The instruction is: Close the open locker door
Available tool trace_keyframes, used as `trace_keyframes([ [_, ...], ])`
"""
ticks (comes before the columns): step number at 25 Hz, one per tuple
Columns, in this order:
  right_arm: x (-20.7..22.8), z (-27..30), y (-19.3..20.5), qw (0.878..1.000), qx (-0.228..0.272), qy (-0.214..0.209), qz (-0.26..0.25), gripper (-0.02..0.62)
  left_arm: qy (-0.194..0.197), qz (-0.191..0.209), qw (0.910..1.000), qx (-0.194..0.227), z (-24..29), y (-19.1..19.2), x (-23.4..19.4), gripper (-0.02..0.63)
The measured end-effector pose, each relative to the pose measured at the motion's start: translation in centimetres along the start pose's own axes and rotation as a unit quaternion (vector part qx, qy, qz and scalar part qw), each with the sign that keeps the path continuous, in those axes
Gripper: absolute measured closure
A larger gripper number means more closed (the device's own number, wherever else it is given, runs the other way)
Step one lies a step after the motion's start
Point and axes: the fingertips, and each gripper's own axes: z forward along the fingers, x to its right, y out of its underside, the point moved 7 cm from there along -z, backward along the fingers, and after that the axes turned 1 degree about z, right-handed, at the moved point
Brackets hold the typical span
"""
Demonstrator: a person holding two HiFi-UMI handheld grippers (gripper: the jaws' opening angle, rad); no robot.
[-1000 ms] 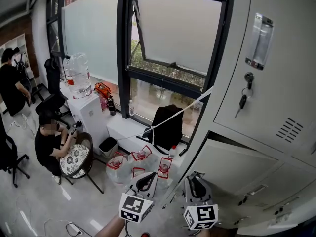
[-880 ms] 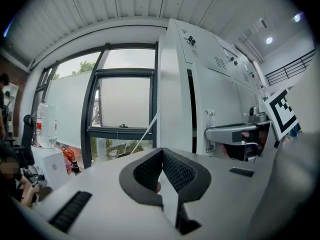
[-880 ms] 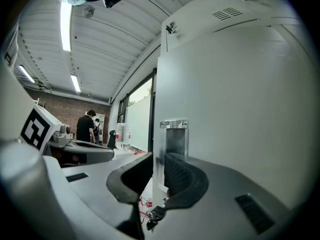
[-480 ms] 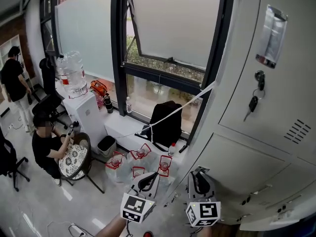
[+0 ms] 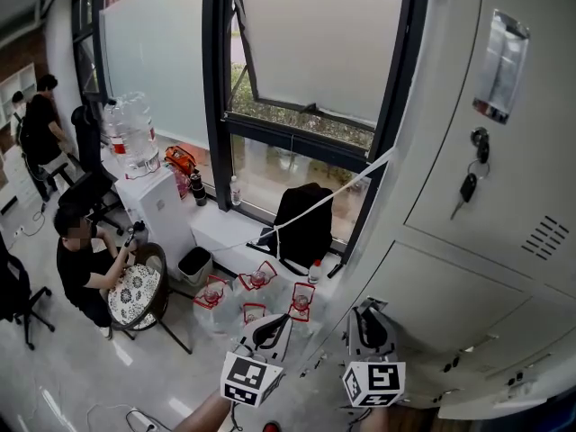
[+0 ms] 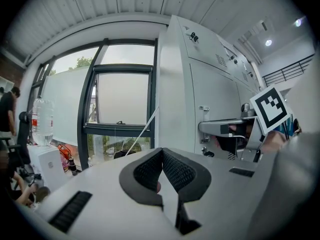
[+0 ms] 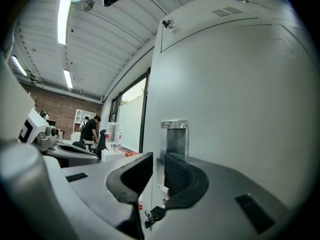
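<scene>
Right gripper (image 7: 158,176) clamped on locker door (image 7: 240,104) edge
Upright edge between its 2 jaws, panel running right; left gripper (image 6: 162,170) clenched empty (farther off).

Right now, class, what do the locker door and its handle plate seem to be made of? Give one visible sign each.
The locker door is probably painted sheet metal: pale grey, smooth, with punched vent slots. Its handle plate looks like chromed metal, shining brightly.
</scene>
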Motion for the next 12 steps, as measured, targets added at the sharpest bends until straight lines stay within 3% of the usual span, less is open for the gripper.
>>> trace_keyframes([
  [12,-0.3,-0.01,0.0,1.0,0.004,-0.009,0.001,0.506,-0.006,0.002,1.0,-0.004,-1.05,0.22,0.07,0.584],
])
